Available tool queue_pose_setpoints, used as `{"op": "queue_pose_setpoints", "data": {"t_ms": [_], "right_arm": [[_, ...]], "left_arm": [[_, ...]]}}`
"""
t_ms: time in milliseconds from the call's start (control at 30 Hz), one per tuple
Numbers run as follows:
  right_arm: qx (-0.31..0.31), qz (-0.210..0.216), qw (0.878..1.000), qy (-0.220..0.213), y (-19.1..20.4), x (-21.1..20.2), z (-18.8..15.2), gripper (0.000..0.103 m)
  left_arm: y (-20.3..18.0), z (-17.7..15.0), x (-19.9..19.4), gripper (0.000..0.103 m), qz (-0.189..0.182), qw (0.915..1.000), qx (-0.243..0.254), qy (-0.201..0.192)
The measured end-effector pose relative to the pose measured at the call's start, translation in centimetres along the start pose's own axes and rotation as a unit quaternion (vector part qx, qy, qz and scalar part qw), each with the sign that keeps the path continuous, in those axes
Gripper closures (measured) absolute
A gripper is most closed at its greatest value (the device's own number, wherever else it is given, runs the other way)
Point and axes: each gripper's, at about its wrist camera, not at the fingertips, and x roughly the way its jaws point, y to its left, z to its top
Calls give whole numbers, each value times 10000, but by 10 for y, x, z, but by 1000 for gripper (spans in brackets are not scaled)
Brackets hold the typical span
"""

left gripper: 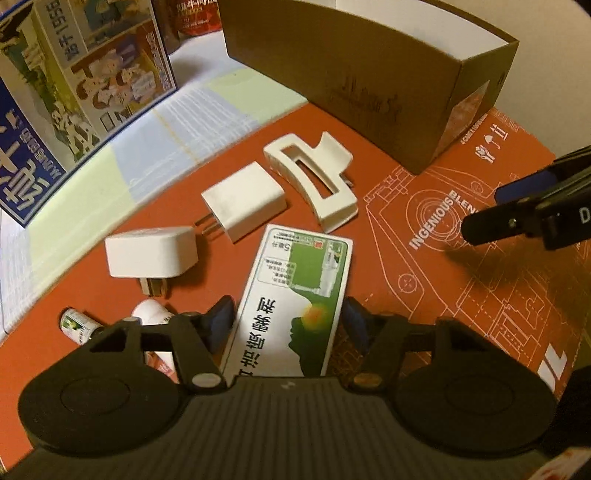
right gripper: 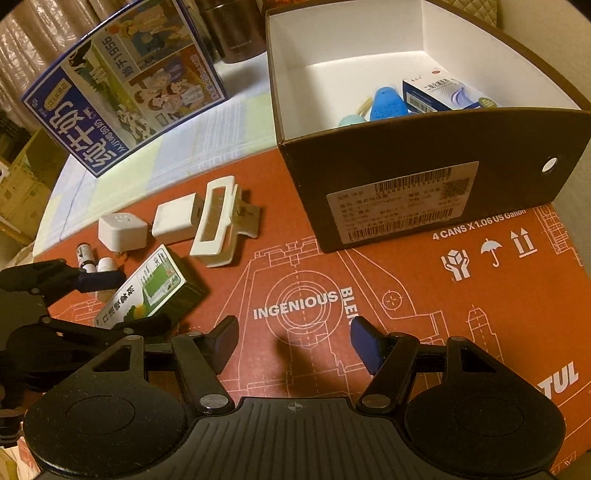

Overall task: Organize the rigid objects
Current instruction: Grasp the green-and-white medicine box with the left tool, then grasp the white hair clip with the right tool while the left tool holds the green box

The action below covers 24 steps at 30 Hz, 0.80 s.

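Note:
A green-and-white medicine box (left gripper: 295, 306) lies flat on the red cardboard sheet (left gripper: 461, 295). My left gripper (left gripper: 290, 321) straddles it, one pad on each long side, not visibly pressing. The right wrist view shows the same box (right gripper: 147, 291) resting on the sheet inside those fingers. Beyond it lie a white hair claw clip (left gripper: 314, 181), a white charger (left gripper: 243, 201), a rounded white plug (left gripper: 151, 251) and small bottles (left gripper: 75, 325). My right gripper (right gripper: 293, 339) hovers open and empty over the sheet, right of the box. The brown open box (right gripper: 406, 155) holds a blue item (right gripper: 386, 103) and a blue-white carton (right gripper: 439, 94).
A large blue milk carton box (right gripper: 125, 85) stands at the back left on a pale checked cloth (right gripper: 207, 133). A dark cylinder (right gripper: 236, 33) stands behind it. The brown box's wall (left gripper: 369, 74) rises at the back right. Printed red cardboard lies bare under my right gripper.

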Motion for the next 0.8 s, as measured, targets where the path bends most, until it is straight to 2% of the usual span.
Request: {"op": "queue_pose_setpoints", "data": {"t_ms": [267,500,800], "right_arm": [[-83,67,9999,1,4,0,0,39],[-161,114,9998,-8,6,-1,0,39],[-365,292,9988,-162,14,-2,0,39]], "left_arm": [[-1,-1,-1,50,22,9998,-215,-3],[-3,-4,-5,52,134,9991,-410,-19],[1,-12,-44,52,296,9949,-858,-448]]}}
